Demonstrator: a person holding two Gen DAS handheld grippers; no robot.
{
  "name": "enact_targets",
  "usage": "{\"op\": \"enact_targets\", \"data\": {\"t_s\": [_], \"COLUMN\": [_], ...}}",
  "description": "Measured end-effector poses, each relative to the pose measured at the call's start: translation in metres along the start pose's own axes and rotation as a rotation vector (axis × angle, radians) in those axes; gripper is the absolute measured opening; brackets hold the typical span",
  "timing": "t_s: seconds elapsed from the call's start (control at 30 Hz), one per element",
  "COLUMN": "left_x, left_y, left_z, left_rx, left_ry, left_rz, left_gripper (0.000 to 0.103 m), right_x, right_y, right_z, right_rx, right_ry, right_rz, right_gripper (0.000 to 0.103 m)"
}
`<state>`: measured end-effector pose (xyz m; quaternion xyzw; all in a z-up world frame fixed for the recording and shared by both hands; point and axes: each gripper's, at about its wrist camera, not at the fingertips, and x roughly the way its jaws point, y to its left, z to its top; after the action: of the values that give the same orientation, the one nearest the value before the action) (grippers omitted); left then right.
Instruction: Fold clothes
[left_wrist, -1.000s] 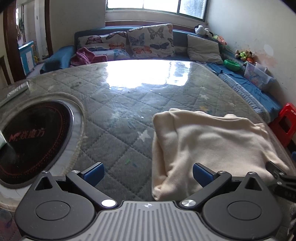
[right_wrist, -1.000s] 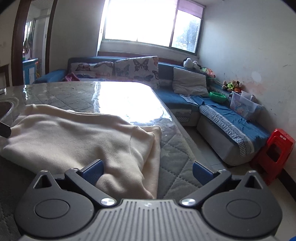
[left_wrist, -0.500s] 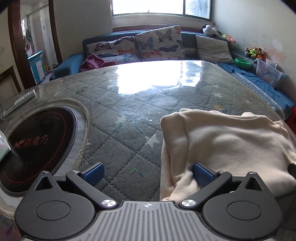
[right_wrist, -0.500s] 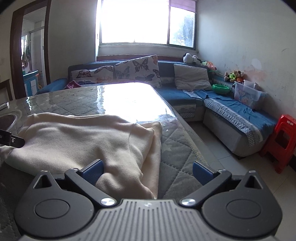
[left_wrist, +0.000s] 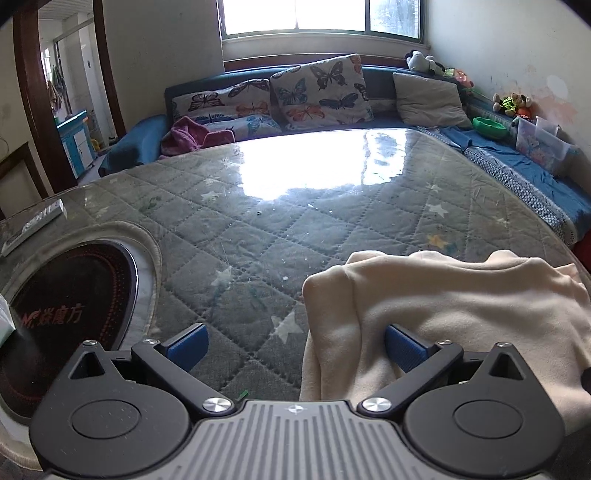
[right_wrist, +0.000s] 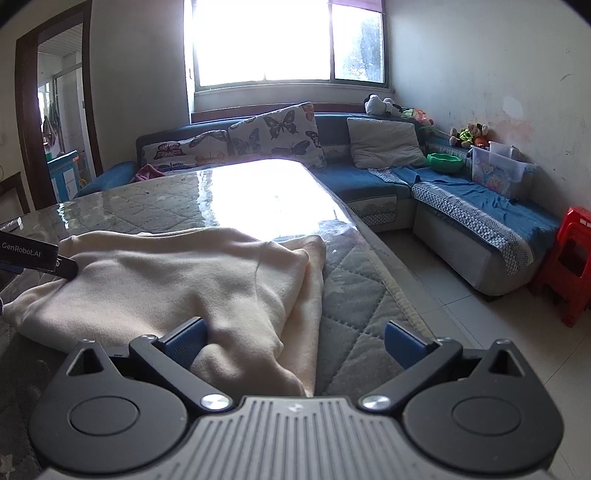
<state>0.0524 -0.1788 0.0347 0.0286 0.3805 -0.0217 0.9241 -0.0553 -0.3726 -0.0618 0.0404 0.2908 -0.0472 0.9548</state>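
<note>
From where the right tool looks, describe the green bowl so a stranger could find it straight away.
Start at the blue corner sofa under the window and follow its seat along the right-hand wall. Past the plain grey cushion, the green bowl sits on the seat just before the clear plastic storage box. It is the only bright green, round, open dish there; its neighbours are fabric or see-through plastic.

"GenRobot.AI" on the left gripper (right_wrist: 33, 258); cooktop (left_wrist: 70, 317) lettering perhaps Chinese.

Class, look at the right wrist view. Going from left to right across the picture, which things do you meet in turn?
Left gripper → cream garment → quilted table → blue sofa → red stool.
</note>
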Motion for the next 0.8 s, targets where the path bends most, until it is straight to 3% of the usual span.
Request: {"op": "enact_targets", "data": {"t_s": [0.37,0.8], "left_x": [0.017,0.023], "left_y": [-0.010,-0.005], "left_z": [0.017,0.024], "left_rx": [0.019,-0.012], "left_ry": [-0.011,-0.019], "left_rz": [0.045,0.025], "left_gripper": [0.103,0.103], "right_x": [0.001,0.004], "right_y": [0.000,0.001], "right_z": [-0.001,-0.001], "right_rx": [0.018,0.024], "right_ry": [0.007,0.008], "right_rz": [0.009,0.011], "right_gripper": [0.103,0.103]}}
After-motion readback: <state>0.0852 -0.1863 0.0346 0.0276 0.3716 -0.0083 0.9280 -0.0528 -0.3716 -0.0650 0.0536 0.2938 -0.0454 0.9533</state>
